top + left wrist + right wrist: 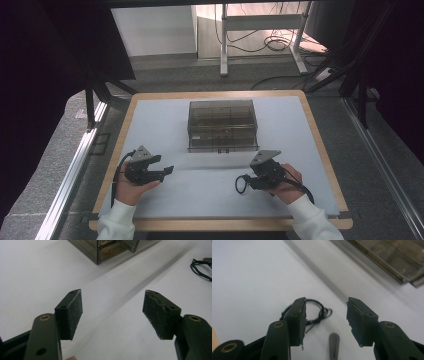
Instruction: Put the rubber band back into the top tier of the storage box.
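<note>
Now | we hold right gripper nearer the black cable loop, loop just beyond its parted, empty jaws | left gripper wide, empty.

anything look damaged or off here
The pads of the left hand-held gripper look chipped and ragged along their edges. A black cord lies in a tangled loop on the table beneath the right hand-held gripper.

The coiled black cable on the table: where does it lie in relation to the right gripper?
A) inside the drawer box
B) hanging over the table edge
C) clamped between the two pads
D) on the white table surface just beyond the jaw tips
D: in the right gripper view the coiled black cable lies flat on the white table surface, just past the right gripper, whose open jaws touch nothing.
</note>
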### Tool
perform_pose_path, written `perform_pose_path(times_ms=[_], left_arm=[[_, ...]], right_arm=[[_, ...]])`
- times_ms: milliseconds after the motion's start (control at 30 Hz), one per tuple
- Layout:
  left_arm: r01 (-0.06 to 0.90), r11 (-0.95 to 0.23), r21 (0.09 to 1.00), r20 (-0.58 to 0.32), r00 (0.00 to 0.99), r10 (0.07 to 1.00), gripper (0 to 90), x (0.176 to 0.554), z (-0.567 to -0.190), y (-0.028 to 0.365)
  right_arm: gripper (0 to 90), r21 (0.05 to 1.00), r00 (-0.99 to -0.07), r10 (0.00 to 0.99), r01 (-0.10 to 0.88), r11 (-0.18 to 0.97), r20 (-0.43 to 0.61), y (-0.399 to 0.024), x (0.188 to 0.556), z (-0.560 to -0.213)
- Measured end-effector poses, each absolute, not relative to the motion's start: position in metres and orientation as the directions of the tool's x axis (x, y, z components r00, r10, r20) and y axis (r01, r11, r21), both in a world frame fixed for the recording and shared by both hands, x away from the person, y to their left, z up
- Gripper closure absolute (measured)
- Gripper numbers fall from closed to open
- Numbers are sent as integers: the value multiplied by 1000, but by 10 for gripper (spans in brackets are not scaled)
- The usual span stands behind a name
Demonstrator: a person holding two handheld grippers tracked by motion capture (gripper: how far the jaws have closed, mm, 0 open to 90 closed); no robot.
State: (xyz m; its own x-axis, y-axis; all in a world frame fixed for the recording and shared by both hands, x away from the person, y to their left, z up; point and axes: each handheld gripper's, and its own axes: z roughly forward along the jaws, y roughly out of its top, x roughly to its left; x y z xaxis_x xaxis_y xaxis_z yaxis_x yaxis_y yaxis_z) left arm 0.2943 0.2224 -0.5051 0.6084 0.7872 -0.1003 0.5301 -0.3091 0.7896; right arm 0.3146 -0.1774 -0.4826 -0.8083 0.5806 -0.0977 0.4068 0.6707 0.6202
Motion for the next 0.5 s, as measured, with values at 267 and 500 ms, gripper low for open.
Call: perform_pose_path(times_ms=[267,500], left_arm=[[528,-313,790,-97,611,785,322,295,-504,220],[527,-313,790,-96,611,786,319,295,-505,222]], right_arm=[[529,567,-788,610,466,679,-83,-172,325,-487],[562,498,-792,605,493,714,-84,-157,331,-500]])
